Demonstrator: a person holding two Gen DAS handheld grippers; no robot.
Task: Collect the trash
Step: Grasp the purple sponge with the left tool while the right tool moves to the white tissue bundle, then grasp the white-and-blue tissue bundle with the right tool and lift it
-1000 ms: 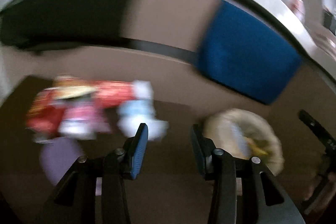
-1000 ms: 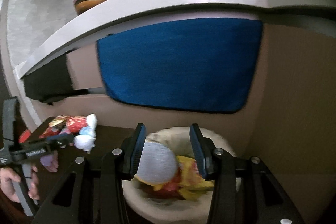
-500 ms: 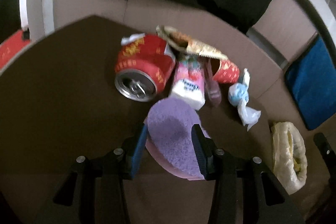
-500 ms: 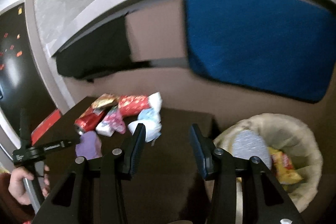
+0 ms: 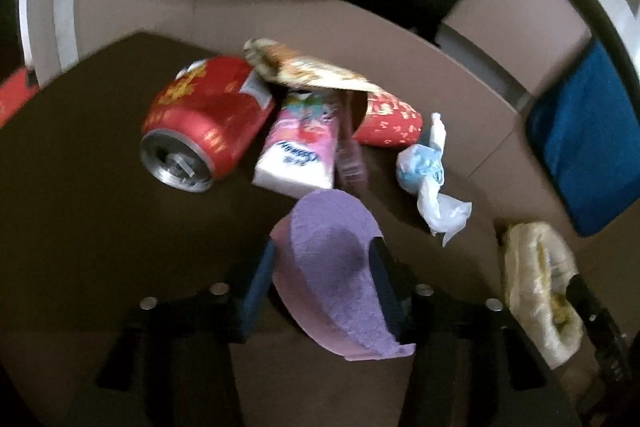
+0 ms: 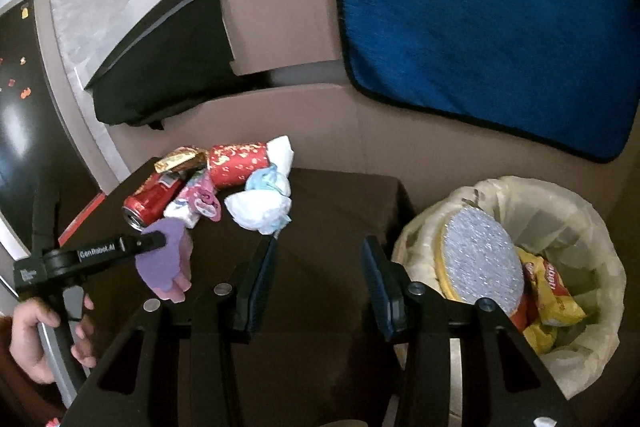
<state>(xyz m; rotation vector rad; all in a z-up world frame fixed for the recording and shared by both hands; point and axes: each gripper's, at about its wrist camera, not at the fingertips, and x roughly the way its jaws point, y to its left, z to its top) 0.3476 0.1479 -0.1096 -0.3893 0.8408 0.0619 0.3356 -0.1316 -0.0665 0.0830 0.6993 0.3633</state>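
Observation:
On the dark brown table lies a trash pile: a red can, a pink tissue pack, a gold wrapper, a red patterned tube and a crumpled white-blue wrapper. My left gripper has a curled purple sponge between its jaws, which are closing, and the pads press its sides. The right wrist view shows that gripper on the sponge, with a hand on its handle. My right gripper is open and empty over the table, left of the lined bin.
In the bin lie a silver scouring pad and a yellow snack bag. Cardboard walls stand behind the table, with a blue cloth and a black cloth draped over them. The bin stands off the table's right edge.
My left gripper came down onto the pile and took the purple sponge between its fingers. My right gripper let the silver pad go into the bin and swung left over the table.

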